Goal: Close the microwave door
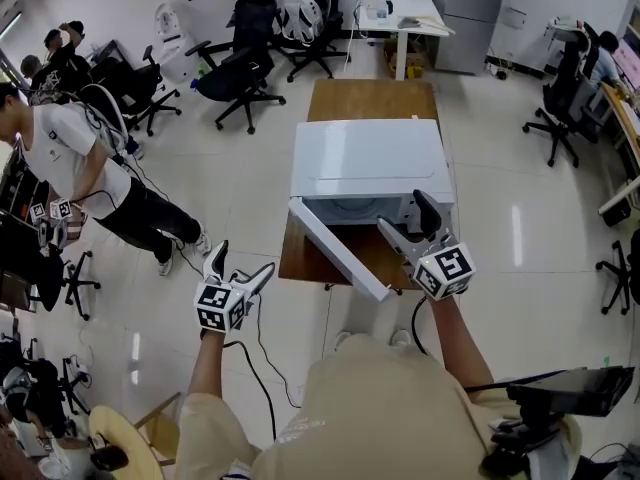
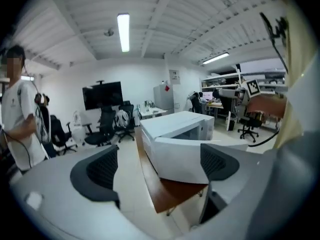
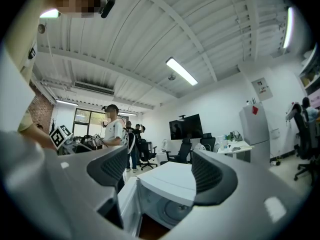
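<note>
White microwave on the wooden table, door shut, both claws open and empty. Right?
No: the microwave door stands open, as the head view shows. The microwave does sit on the wooden table, and the left claw and right claw are open and empty.

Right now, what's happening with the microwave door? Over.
Jaws open and empty on left gripper and right gripper. The microwave door hangs wide open. Right gripper sits in front of the opening, maybe in the door's swing path.

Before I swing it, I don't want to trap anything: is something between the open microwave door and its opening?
Yes: the right tongs, open and empty, sit in front of the microwave's opening, right side, seemingly inside the door's swing. Nothing else shows there.
</note>
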`<state>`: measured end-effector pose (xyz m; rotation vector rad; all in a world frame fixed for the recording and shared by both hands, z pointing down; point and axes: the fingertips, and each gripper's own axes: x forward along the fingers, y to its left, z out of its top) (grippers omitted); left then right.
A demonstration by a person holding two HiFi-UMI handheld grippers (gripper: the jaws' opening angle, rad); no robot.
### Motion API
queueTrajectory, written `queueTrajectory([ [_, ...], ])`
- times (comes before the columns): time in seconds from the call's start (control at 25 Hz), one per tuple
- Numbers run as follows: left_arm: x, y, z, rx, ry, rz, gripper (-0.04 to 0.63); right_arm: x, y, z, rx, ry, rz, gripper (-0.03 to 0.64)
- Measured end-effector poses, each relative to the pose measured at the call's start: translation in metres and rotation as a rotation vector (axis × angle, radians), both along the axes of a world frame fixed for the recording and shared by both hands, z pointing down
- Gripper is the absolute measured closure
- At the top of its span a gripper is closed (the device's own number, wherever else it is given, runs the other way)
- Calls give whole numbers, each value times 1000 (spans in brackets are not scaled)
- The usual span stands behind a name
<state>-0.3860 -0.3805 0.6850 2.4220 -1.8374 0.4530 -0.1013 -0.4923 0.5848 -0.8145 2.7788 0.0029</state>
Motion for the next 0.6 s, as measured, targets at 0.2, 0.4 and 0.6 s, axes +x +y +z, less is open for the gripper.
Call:
queueTrajectory([
  [0.2, 14, 4, 29, -193, 255, -3, 21, -2, -18, 2, -9, 0, -47, 224],
  [0.4, 51, 1, 59, -324, 584, -21, 25, 9, -30, -1, -23, -8, -45, 225],
  [0.6, 92, -22, 61, -443, 957, -1, 40, 18, -45, -15, -28, -15, -38, 225],
])
